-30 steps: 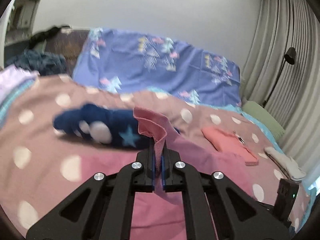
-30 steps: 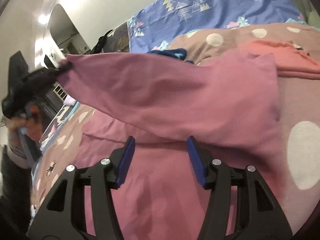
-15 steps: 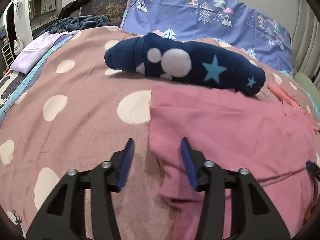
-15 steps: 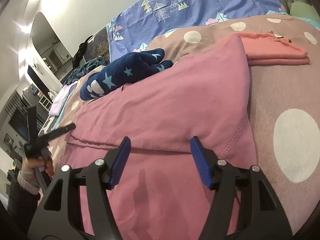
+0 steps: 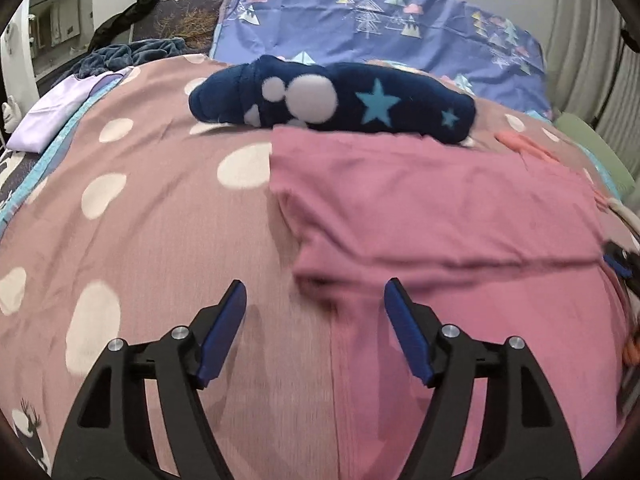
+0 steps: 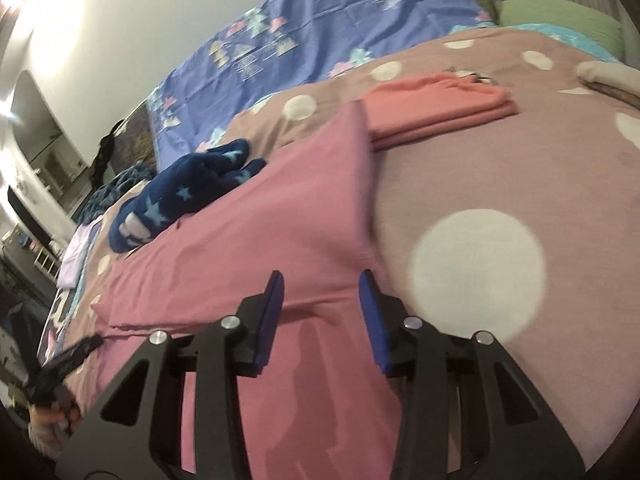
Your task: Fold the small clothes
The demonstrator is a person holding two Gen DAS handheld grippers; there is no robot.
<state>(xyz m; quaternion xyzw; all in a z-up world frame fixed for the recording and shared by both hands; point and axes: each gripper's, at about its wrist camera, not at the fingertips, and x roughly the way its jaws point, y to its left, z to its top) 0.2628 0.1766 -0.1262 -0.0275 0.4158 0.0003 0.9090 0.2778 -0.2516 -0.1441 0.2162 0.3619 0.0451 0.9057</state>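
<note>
A pink garment point(image 5: 440, 208) lies on the polka-dot bedspread point(image 5: 140, 208), its upper half folded down so a fold edge runs across it. My left gripper point(image 5: 314, 300) hovers just above the garment's left side, jaws opening, nothing between them. In the right wrist view the same pink garment point(image 6: 260, 232) stretches leftward. My right gripper point(image 6: 320, 292) is low over its right edge near the fold, jaws closing, with cloth beneath them but no pad pressing on it. The left gripper point(image 6: 86, 346) shows small at the lower left, held by a hand.
A dark blue fleece piece with stars point(image 5: 332, 98) lies just behind the pink garment. A folded coral garment point(image 6: 436, 106) sits to the right. A blue patterned pillow point(image 5: 380, 28) is at the back, a lilac cloth point(image 5: 52, 114) at the left edge.
My left gripper let go of the pink garment's edge, opened wide and sank toward the bed. The lifted half now lies folded flat. My right gripper narrowed and turned toward the right edge.
</note>
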